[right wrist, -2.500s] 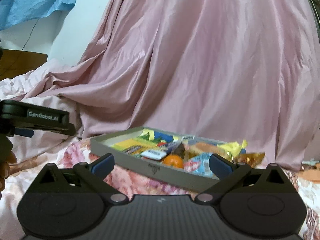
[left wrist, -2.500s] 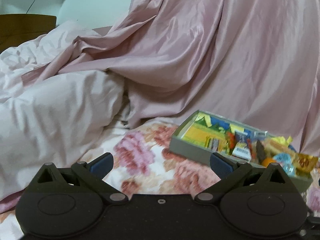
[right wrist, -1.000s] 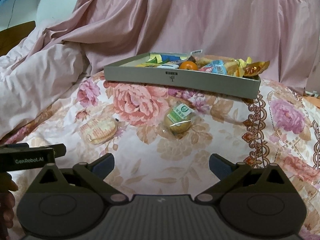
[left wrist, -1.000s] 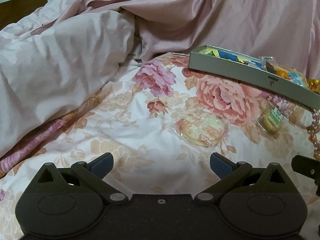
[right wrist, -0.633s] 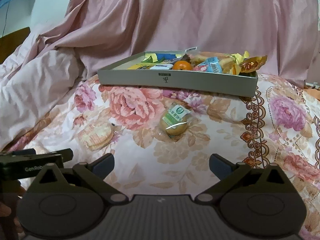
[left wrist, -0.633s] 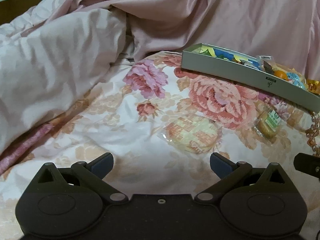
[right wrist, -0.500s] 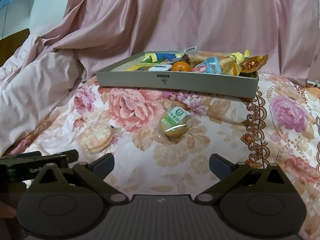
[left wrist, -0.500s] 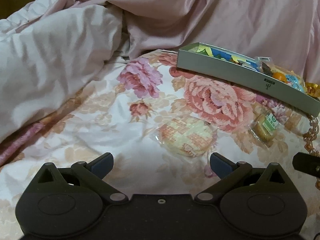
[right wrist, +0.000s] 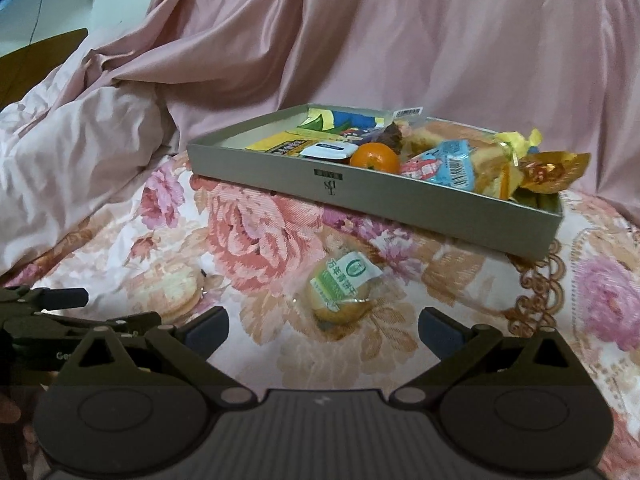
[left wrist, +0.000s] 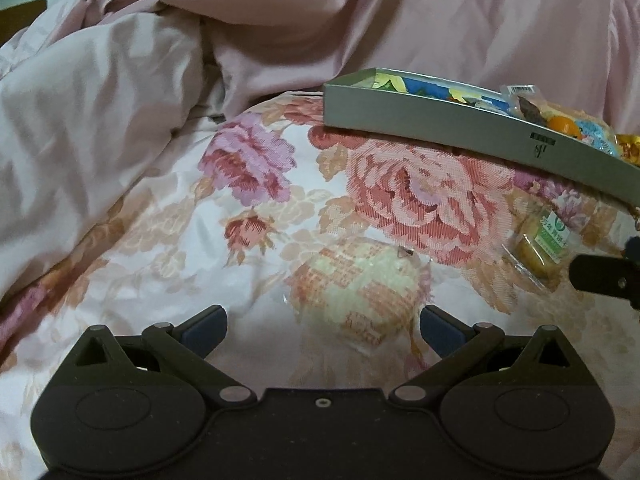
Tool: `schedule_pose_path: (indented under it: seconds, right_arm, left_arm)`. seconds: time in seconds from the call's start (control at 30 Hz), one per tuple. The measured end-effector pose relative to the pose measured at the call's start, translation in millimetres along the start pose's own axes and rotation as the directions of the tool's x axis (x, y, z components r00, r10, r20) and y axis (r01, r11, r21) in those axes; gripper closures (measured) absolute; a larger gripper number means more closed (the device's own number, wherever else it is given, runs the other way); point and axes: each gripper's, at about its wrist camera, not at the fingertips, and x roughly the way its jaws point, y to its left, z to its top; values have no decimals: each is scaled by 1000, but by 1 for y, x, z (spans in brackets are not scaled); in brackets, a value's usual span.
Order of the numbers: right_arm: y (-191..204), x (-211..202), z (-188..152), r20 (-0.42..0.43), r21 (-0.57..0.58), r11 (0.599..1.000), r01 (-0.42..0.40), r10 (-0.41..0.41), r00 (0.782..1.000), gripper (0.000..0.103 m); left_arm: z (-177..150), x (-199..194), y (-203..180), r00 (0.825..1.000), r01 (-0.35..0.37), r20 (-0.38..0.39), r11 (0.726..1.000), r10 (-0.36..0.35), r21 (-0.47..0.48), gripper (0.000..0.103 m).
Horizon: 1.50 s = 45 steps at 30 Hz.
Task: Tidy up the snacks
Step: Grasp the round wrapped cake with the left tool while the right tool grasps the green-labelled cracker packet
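Left gripper [left wrist: 322,326] now nearer round cracker [left wrist: 354,290], jaws apart, cracker flat

Open floral bedspread [left wrist: 168,248] lies ahead of both spread-jawed hand-held grippers, interrupted only by a round wrapped biscuit [left wrist: 354,290] and a green-labelled cake [right wrist: 340,292], with the snack tray [right wrist: 400,200] and bunched pink duvet [left wrist: 80,128] bounding passage beyond.

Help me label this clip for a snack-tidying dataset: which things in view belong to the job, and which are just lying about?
Belongs to the job:
- grey tray of snacks
- round wrapped cracker on the floral sheet
- green-labelled cake on the floral sheet
- left hand-held gripper, open
- right hand-held gripper, open

Just lying about:
- pink quilt
- floral sheet
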Motion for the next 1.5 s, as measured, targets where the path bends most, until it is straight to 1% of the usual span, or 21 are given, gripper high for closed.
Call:
schedule_pose_path:
  seconds: [0.1, 0.23, 0.43, 0.6, 0.87, 1.13, 1.23, 1.37, 1.5]
  right_arm:
    - [-7, 11, 3, 9, 22, 999, -30, 30, 1000, 0]
    - [-18, 27, 7, 2, 89, 994, -67, 67, 998, 0]
    - [-32, 53, 6, -42, 188, 980, -71, 80, 996, 0]
    - [-38, 67, 7, -42, 244, 967, -73, 86, 995, 0]
    - [-29, 76, 6, -22, 203, 978, -54, 60, 998, 0]
    - [-22, 77, 2, -13, 178, 984, -29, 32, 999, 0]
    - [-19, 76, -1, 3, 160, 987, -15, 14, 1000, 0]
    - [-12, 78, -5, 19, 130, 991, 7, -10, 1000, 0]
    - [-11, 77, -6, 28, 127, 992, 17, -21, 999, 2]
  left_arm:
    - [4, 7, -4, 1000, -4, 0, 999, 4, 35, 1]
    - [6, 17, -10, 1000, -7, -12, 994, 8, 105, 1]
    - [8, 29, -16, 999, -2, -35, 987, 8, 158, 1]
    - [9, 34, -20, 999, -8, -35, 984, 14, 177, 1]
    - [15, 41, -22, 999, -8, -33, 980, 15, 197, 1]
    - [15, 42, -20, 999, 7, -32, 984, -1, 180, 2]
    - [14, 41, -22, 1000, 6, -21, 983, -2, 186, 4]
    - [13, 39, -24, 1000, 21, -13, 982, -18, 189, 12]
    - [14, 39, -24, 999, 39, -18, 984, -36, 174, 20]
